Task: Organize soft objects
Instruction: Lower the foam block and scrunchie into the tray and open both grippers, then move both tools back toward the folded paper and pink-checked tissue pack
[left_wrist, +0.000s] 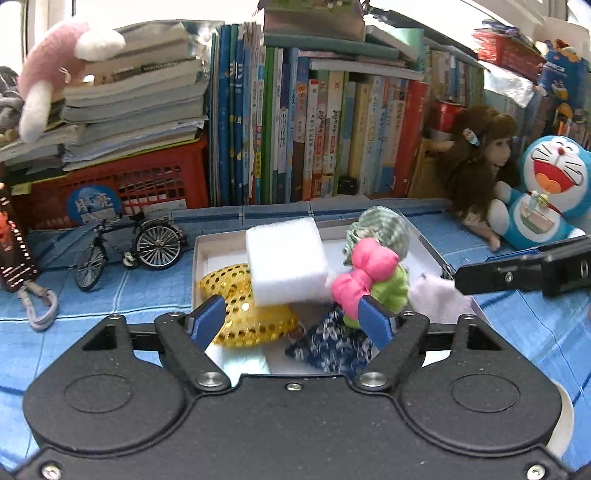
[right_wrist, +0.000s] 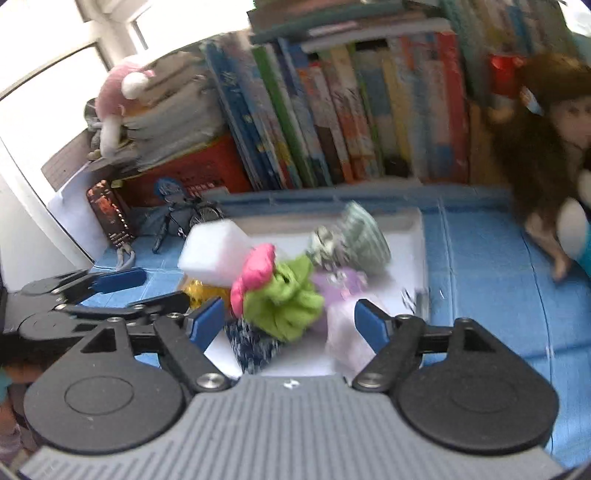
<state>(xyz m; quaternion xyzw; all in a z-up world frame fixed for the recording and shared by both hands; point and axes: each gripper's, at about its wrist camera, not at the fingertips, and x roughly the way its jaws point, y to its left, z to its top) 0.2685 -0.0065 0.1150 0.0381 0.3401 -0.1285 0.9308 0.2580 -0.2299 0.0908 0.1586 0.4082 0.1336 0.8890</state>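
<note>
Presently: left tongs released, empty; right tongs released, empty. Ahead of both, box holding sponge, pink-green toy, gold pouch, blue cloth. Apparently near done; nothing soft visibly outside.

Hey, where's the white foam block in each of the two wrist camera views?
Left wrist view: the white foam block sits just above centre, in the white box, leaning over the gold sequined piece.
Right wrist view: it is left of centre, blurred, behind the pink and green plush.
Shared landmark: the red basket under the stacked books.
</note>
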